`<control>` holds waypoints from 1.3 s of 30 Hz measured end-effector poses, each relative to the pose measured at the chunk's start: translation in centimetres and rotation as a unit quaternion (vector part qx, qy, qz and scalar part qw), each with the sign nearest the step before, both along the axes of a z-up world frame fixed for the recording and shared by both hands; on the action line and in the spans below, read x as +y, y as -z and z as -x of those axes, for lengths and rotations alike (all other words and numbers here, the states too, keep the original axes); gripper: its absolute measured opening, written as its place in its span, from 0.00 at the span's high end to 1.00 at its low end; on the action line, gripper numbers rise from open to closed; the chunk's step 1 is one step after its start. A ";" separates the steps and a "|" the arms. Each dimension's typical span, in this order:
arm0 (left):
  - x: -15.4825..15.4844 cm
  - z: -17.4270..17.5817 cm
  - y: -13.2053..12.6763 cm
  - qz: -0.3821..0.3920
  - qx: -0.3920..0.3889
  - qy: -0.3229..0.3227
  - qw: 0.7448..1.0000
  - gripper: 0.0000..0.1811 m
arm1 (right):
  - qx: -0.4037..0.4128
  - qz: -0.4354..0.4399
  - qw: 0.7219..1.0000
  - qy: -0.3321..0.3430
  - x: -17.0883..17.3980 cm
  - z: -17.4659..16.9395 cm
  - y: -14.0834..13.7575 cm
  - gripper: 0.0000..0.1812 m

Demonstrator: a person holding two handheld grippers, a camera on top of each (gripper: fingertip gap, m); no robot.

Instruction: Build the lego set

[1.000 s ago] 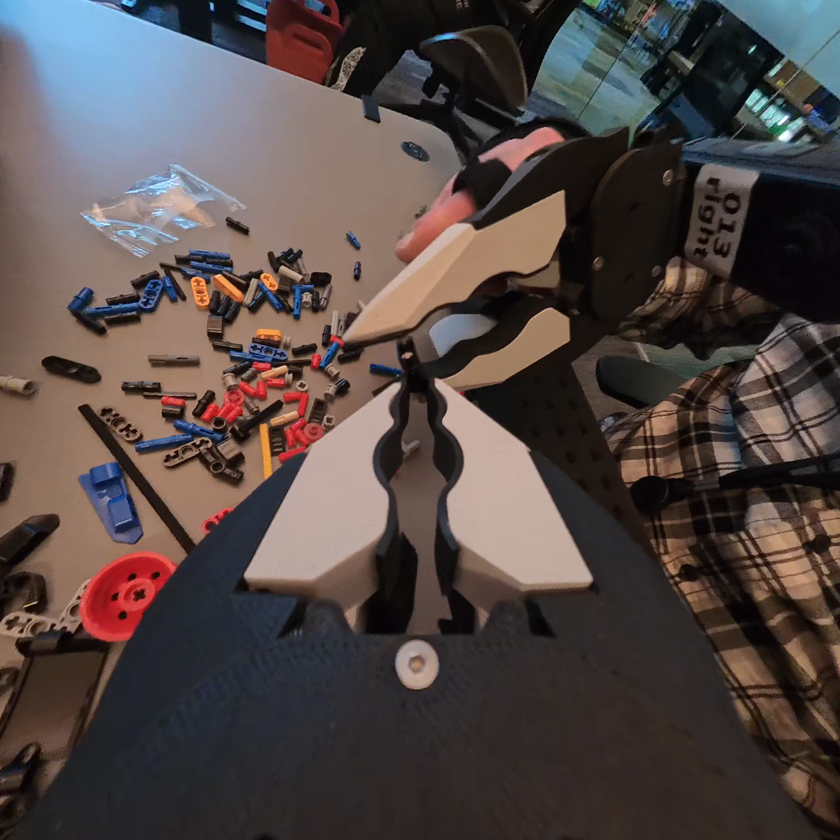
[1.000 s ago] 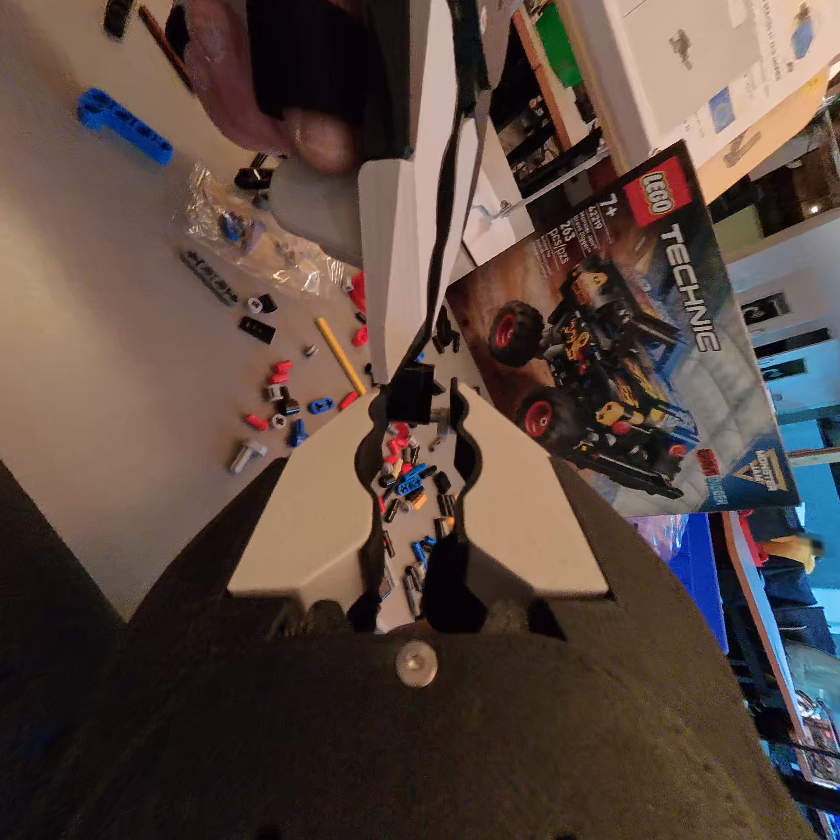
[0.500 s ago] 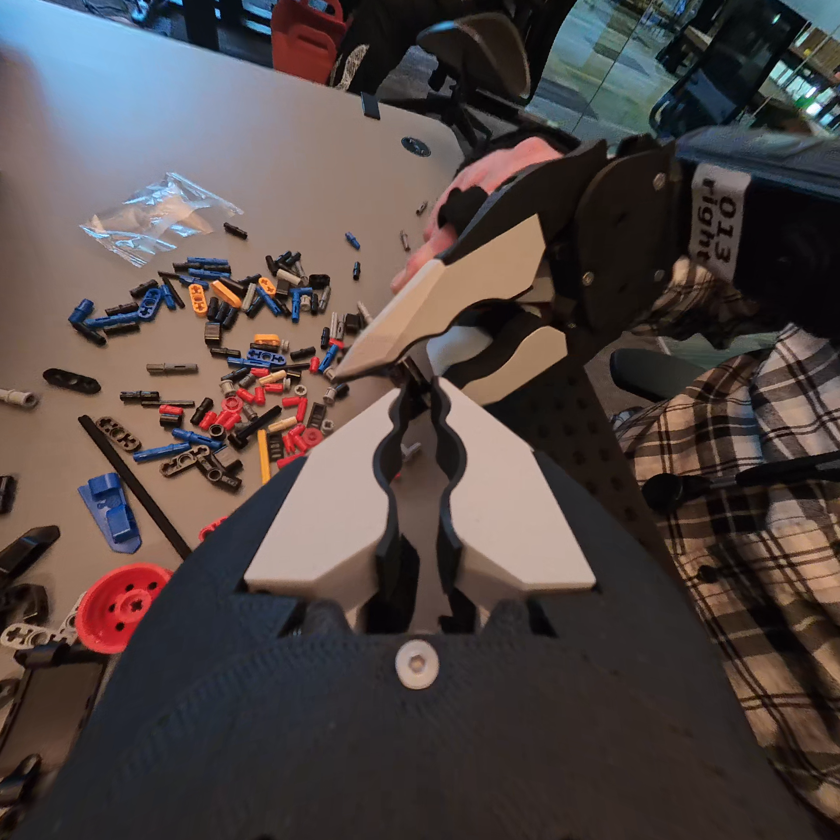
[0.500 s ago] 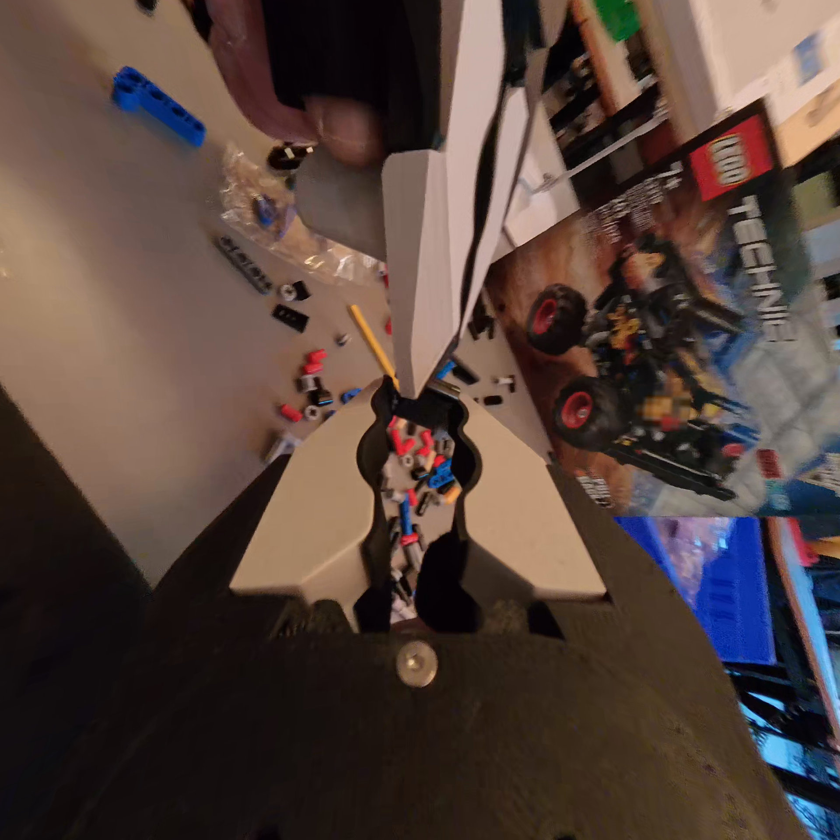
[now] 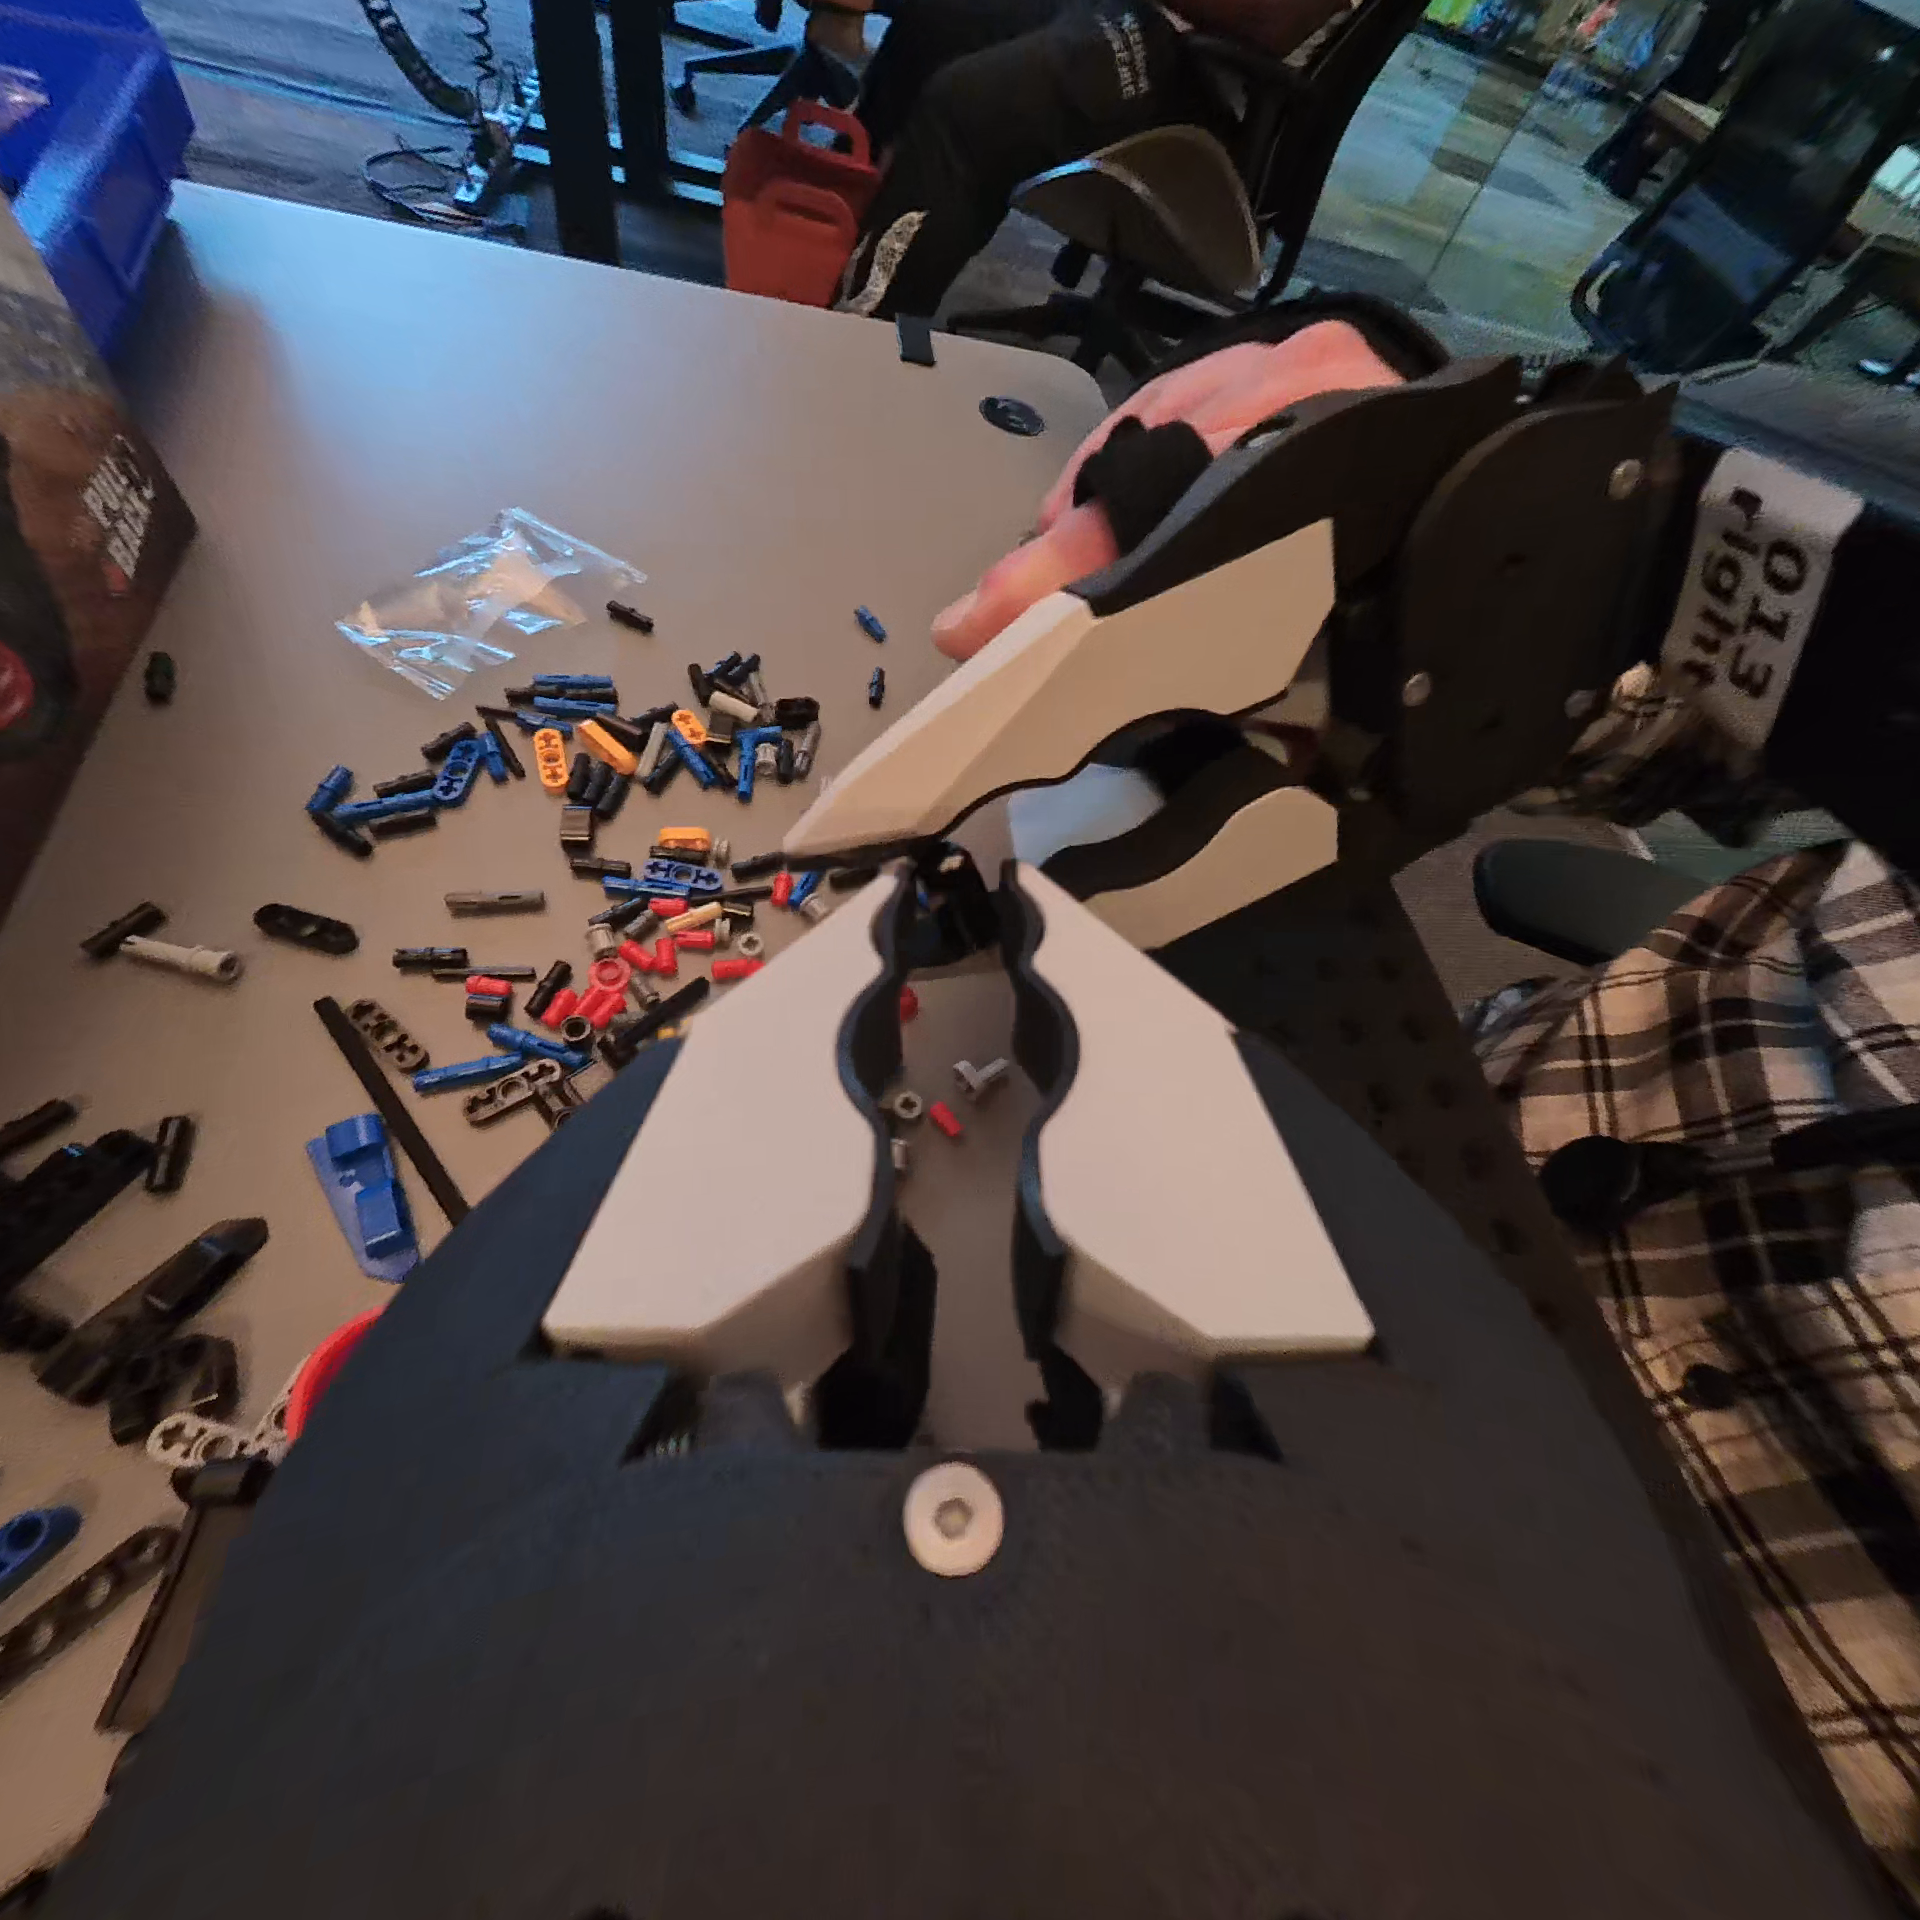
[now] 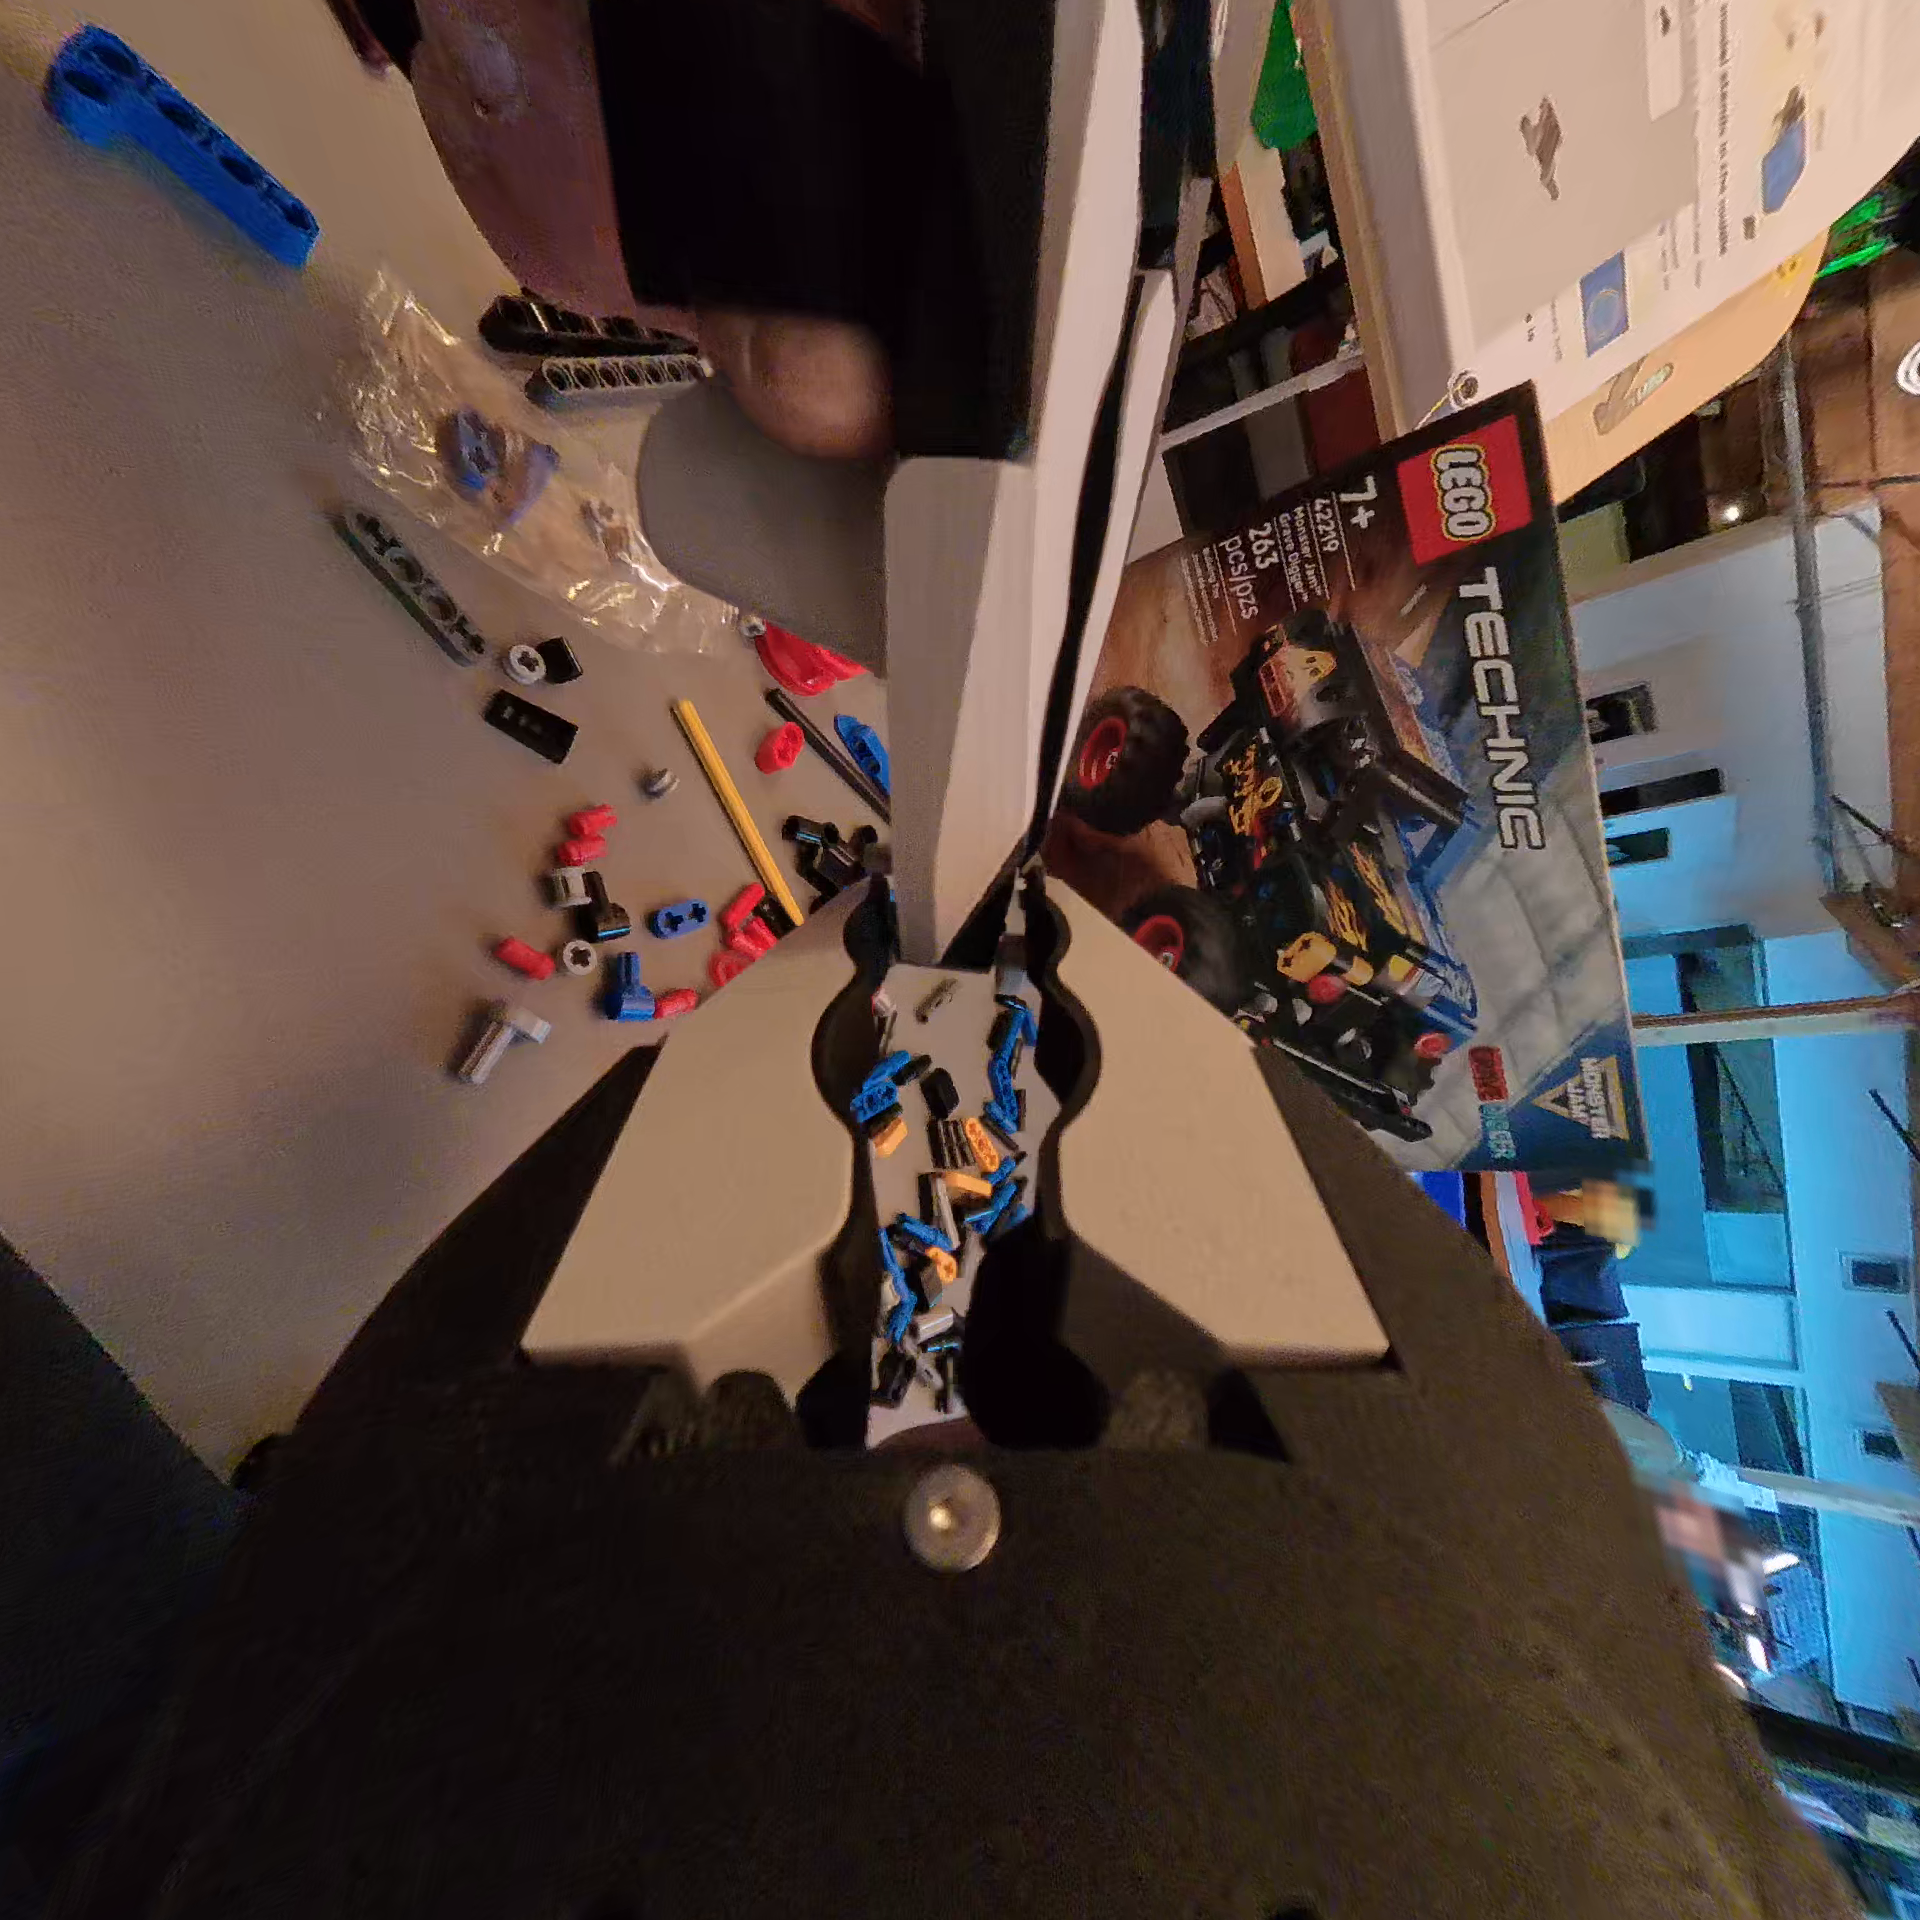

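Note:
Both grippers meet tip to tip above the grey table (image 5: 520, 416). My left gripper (image 5: 951, 883) has a small black Lego piece (image 5: 940, 899) pinched between its tips. My right gripper (image 6: 958, 914) comes in from the right in the left wrist view, and its upper finger (image 5: 1039, 707) ends at that piece. In the right wrist view the left gripper's fingers (image 6: 966, 623) point down between my right tips and hide the piece. A pile of small blue, black, red and orange loose parts (image 5: 623, 831) lies below.
The set's box (image 6: 1403, 831) stands at the table's far side. An empty plastic bag (image 5: 488, 603), a red wheel (image 5: 332, 1361) and black beams (image 5: 156, 1299) lie around the pile. A blue beam (image 6: 177, 145) lies apart. A person in a plaid shirt (image 5: 1714, 1143) sits to the right.
My left fingers have spread slightly around the black piece. The left finger tip has slid between my right tips and now covers the piece that showed there. Both views have shifted.

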State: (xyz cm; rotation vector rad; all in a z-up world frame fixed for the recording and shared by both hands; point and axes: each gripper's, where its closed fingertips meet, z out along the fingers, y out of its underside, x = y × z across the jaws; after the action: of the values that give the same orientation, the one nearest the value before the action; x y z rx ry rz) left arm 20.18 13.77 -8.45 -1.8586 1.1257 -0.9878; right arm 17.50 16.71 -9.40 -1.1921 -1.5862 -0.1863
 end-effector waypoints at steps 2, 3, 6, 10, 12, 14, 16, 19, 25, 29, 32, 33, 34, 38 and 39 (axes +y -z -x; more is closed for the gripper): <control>0.0 0.0 -0.1 0.001 -0.001 -0.002 1.000 0.94 | 0.000 -0.009 1.000 0.001 0.0 0.0 -0.2 0.86; 0.1 0.1 0.0 -0.004 0.002 -0.002 1.000 0.95 | 0.001 -0.012 1.000 0.002 0.0 0.0 -0.2 0.86; 0.1 0.3 -0.5 0.020 -0.032 0.000 0.999 0.96 | 0.041 0.010 0.999 -0.012 -0.3 0.2 -0.9 0.86; 0.1 0.4 -1.5 0.025 -0.066 0.006 0.997 0.97 | 0.079 0.009 0.997 -0.019 -0.6 0.4 -2.2 0.86; 0.1 0.5 -1.9 0.031 -0.081 0.009 0.996 0.97 | 0.087 0.008 0.996 -0.022 -0.8 0.4 -2.5 0.86; 0.0 0.4 -2.0 0.029 -0.085 0.012 0.996 0.97 | 0.087 0.006 0.996 -0.022 -0.8 0.3 -2.6 0.85; 0.0 0.3 -2.1 0.030 -0.087 0.011 0.996 0.97 | 0.089 0.008 0.996 -0.022 -0.8 0.3 -2.6 0.86; 0.0 0.2 -2.0 0.031 -0.090 0.007 0.995 0.97 | 0.092 0.005 0.995 -0.023 -1.0 0.2 -2.6 0.87; 0.6 0.3 -1.7 0.048 -0.112 -0.010 0.992 0.97 | 0.080 -0.005 0.997 -0.009 -0.5 0.3 -2.3 0.87; 0.9 0.7 -1.8 0.037 -0.103 -0.020 0.994 0.98 | 0.093 -0.017 0.995 -0.009 -0.4 0.7 -2.3 0.87; 1.0 1.1 -2.4 0.058 -0.127 -0.017 0.990 0.97 | 0.103 0.001 0.994 -0.022 -0.4 1.0 -2.8 0.87; 1.0 1.1 -2.8 0.061 -0.139 -0.015 0.988 0.97 | 0.102 -0.004 0.994 -0.028 -0.5 1.0 -3.3 0.87; 1.0 1.2 -3.3 0.061 -0.148 -0.017 0.987 0.97 | 0.105 -0.005 0.994 -0.031 -0.5 1.0 -3.8 0.87; 1.5 1.7 -3.8 0.075 -0.171 -0.030 0.982 0.97 | 0.115 -0.006 0.993 -0.022 -0.1 1.3 -4.3 0.81; 1.7 1.9 -4.0 0.080 -0.178 -0.035 0.980 0.97 | 0.118 -0.011 0.992 -0.035 -0.5 1.4 -4.6 0.81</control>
State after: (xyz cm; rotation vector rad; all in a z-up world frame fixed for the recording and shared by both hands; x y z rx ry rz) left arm 18.29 15.45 -4.48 -1.7392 0.7818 -1.3393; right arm 16.10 16.18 -4.82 -1.0970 -1.4120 -0.0174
